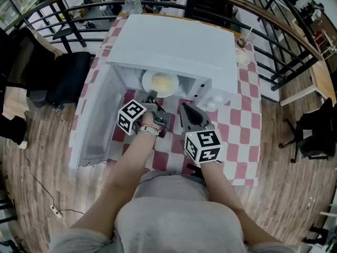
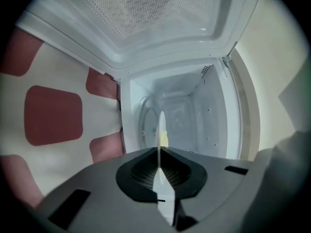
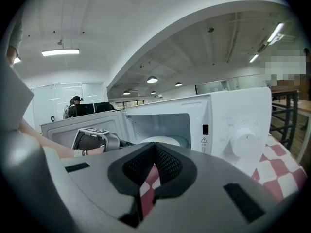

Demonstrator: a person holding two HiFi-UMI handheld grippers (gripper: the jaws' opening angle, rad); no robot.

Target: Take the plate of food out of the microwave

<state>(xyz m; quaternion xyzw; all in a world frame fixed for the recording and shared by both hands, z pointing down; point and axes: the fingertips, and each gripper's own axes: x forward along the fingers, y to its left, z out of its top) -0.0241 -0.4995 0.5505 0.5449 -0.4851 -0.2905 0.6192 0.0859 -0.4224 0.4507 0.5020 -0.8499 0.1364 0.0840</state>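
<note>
Far left in the head view: the hinged white door [image 1: 97,117] of a boxy white microwave oven [image 1: 179,51], swung wide open over the red-and-white checked counter [image 1: 245,128].

Just right of the door: the left gripper [image 1: 151,95], reaching into the oven mouth and clenched on the near rim of a round white plate [image 1: 158,86] of pale yellow food [image 1: 164,80]. Plate's place: at the front of the cavity, partly under the oven roof. Round and flat from above only. In the left gripper view, rolled sideways, no more than a thin white sliver seen edge-on between the closed pads, with a dab of yellow behind it and the bare white cavity beyond.

Further right: the right gripper [image 1: 184,108], hovering over the counter in front of the oven, apart from the plate, pressed shut on nothing. Under its tips, only the checked counter.

Clear only in the right gripper view: the plate lying level inside the oven, a round white control knob [image 3: 245,142] on the front panel at the right, and a seated person [image 3: 75,103] far behind at the left.
</note>
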